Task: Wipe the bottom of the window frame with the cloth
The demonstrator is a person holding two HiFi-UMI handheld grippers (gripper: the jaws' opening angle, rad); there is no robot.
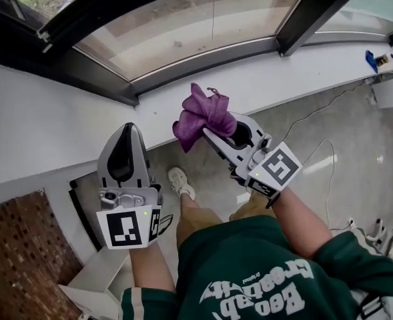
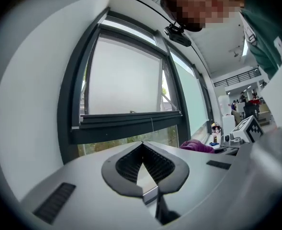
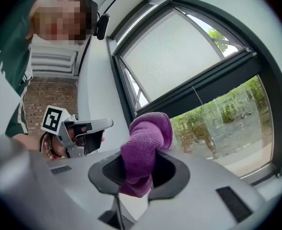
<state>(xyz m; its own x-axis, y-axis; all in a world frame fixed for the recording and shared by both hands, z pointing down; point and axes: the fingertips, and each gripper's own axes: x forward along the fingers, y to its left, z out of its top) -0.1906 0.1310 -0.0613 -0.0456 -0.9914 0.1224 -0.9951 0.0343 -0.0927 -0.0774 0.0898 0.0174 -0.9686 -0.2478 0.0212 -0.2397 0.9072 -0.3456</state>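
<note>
right hand-held gripper [image 3: 141, 163] around purple cloth [image 3: 146, 137]

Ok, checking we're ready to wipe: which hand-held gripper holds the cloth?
The right hand-held gripper, clamped on the purple fleecy cloth; the left hand-held gripper has its jaws shut on nothing.

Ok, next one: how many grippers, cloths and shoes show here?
grippers: 2, left gripper and right gripper
cloth: 1, purple, clamped in the right gripper
shoe: 1, white
total: 4
</note>
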